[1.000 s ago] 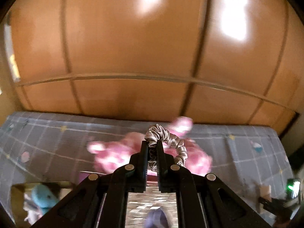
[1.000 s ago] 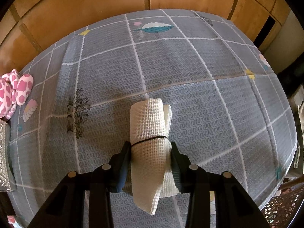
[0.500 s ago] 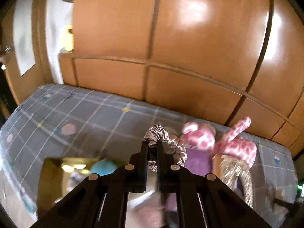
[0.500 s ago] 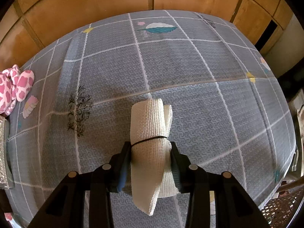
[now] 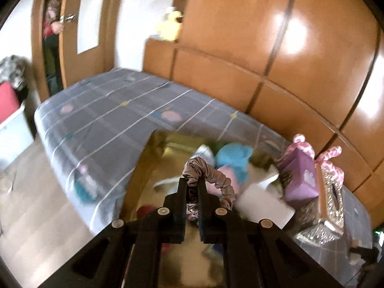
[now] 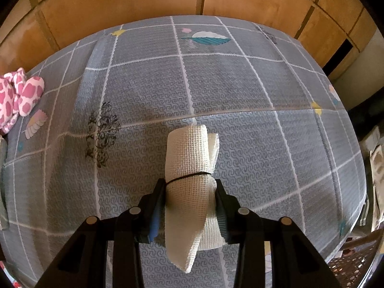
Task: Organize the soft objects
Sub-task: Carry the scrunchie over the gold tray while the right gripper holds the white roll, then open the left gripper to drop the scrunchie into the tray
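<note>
Two soft things are held at once, one per gripper. The left gripper [image 5: 192, 182] has its jaws pressed nearly together on a silky mauve-grey scrunchie [image 5: 208, 175], a gathered ring whose loop arches up and to the right of the fingertips. The right gripper [image 6: 190, 187] clamps a rolled white mesh cloth [image 6: 189, 165], a loosely woven bundle cinched by one thin black band at the level of the fingertips, its loose end hanging below them.

The grey checked bedspread [image 6: 240, 84] is the landmark. The cloth is held above its middle, not touching it. At its left edge in the right wrist view lies one pink-and-white spotted plush toy [image 6: 16, 96]. In the left wrist view the scrunchie hangs over one shiny gold box [image 5: 153, 158] that sits on the bedspread. The frame is blurred there, so its contents read only roughly: one blue plush [image 5: 234, 158], something pale pink, something white and a dark red shape near the bottom. Just right of the gold box stand one purple box [image 5: 300, 180] and one glittery silver box [image 5: 328, 204], with the spotted toy behind them. Wooden panels [image 5: 264, 48] rise behind the bedspread.
</note>
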`<state>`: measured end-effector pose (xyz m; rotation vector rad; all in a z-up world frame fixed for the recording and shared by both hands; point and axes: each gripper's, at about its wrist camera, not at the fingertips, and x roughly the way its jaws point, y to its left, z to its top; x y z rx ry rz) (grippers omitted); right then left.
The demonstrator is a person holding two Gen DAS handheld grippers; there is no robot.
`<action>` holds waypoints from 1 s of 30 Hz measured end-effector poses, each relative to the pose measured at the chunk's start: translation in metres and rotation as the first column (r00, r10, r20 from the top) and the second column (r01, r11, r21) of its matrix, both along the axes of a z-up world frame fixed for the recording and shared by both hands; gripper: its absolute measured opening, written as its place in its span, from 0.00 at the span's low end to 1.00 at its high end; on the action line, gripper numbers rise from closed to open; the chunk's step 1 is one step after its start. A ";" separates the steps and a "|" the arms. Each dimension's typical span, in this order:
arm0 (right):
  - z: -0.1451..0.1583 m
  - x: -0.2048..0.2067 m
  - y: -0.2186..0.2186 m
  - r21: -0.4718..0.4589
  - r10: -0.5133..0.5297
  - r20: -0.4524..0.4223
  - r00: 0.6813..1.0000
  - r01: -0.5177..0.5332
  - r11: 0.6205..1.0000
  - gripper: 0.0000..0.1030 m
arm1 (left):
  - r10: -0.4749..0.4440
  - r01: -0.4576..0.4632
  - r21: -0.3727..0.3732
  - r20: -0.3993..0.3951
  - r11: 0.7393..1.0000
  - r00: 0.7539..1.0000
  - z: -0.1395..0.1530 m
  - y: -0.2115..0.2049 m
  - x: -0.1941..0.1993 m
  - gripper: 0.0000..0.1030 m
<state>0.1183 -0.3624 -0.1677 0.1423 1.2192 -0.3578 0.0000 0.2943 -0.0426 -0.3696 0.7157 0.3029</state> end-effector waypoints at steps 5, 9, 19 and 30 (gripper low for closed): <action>-0.001 0.001 0.005 -0.014 0.009 -0.002 1.000 -0.009 1.000 0.37 | 0.027 -0.028 -0.037 -0.045 0.999 0.999 -0.021 0.005 -0.027 0.07; -0.001 0.000 0.009 -0.030 0.020 -0.003 1.000 -0.020 0.999 0.37 | 0.018 -0.018 -0.004 -0.095 1.000 0.995 -0.042 -0.007 -0.031 0.08; 0.003 -0.003 0.007 -0.034 0.024 -0.001 1.000 -0.024 0.999 0.36 | 0.008 -0.009 -0.005 -0.204 1.000 0.979 -0.088 -0.019 -0.022 0.24; 0.005 -0.004 0.011 -0.046 0.030 -0.003 1.000 -0.030 0.998 0.34 | 0.055 -0.043 0.112 -0.115 0.993 0.992 -0.054 -0.019 -0.031 0.62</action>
